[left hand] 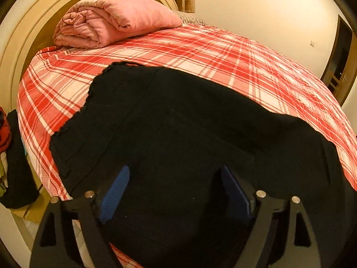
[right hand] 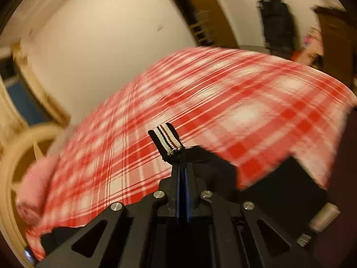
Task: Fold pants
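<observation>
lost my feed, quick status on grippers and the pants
Left gripper open, over the black pants on the plaid bed. Right gripper shut on pants fabric by a striped loop. Nothing in the way.

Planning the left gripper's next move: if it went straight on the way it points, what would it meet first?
Probably the black pants: the left gripper has open jaws just over the fabric, which fills the path ahead. The plaid bedsheet lies beyond. Depth is unclear.
</observation>
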`<state>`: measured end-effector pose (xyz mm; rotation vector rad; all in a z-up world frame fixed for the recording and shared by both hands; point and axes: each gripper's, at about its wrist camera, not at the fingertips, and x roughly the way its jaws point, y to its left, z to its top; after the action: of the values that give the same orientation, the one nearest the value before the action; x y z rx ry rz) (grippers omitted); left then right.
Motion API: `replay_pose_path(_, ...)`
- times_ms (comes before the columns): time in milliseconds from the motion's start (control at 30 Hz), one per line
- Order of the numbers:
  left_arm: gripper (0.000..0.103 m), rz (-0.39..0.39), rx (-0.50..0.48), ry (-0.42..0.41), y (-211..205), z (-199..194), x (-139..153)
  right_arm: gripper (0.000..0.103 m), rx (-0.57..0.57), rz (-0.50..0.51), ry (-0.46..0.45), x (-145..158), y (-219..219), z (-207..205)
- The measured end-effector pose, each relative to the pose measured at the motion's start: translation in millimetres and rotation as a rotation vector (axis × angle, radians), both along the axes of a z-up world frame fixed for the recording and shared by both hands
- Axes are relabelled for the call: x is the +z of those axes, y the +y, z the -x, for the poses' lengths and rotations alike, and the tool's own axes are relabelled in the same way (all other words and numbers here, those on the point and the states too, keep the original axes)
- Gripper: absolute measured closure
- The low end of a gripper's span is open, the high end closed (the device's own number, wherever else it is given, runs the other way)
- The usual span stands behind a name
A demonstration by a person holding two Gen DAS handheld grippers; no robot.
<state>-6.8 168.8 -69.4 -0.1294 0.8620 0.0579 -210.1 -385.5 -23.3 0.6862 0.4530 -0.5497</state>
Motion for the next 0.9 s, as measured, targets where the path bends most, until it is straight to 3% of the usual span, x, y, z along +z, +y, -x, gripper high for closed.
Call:
replay_pose_path(100, 0.015, 0.0, 0.004, -0.001, 0, 0, 0, 0.099, -0.087, -0.04, -0.028, -11, -9, 59)
replay_pose_path(267, 0.014, 0.002, 0.002, 0.006, 0, -1, 0, 0.096, -0.184, -0.115, 0.016, -44, -23, 107)
replay_pose_path(400, 0.014, 0.007, 0.0, 0.013, 1, -1, 0, 0.082, -0.249, -0.174, 0.075, -49, -33, 135)
replay_pose_path(500, 0.013, 0.006, 0.0, 0.014, 1, -1, 0, 0.081, -0.363, -0.113, 0.11, -36, -37, 160)
replay_pose_path(567, 0.012, 0.003, 0.005, 0.017, 1, -2, 1, 0.081, -0.441, -0.012, 0.108, -15, -34, 171)
replay_pose_path(667, 0.012, 0.0, 0.011, 0.02, 0, -3, 1, 0.081, -0.343, 0.127, 0.117, 10, -28, 143)
replay_pose_path(733, 0.012, -0.007, 0.02, 0.017, -2, -2, 3, 0.081, -0.24, 0.132, 0.085, 16, -19, 116)
replay_pose_path(833, 0.012, -0.026, 0.015, -0.009, -5, 3, 10, 0.08, 0.032, 0.091, 0.021, 19, 8, 49)
replay_pose_path(867, 0.012, -0.048, 0.011, -0.035, -7, 7, 14, 0.076, 0.163, 0.065, 0.003, 18, 24, 15)
replay_pose_path(900, 0.012, -0.071, 0.009, -0.054, -7, 9, 16, 0.057, 0.237, 0.046, -0.006, 17, 33, -2)
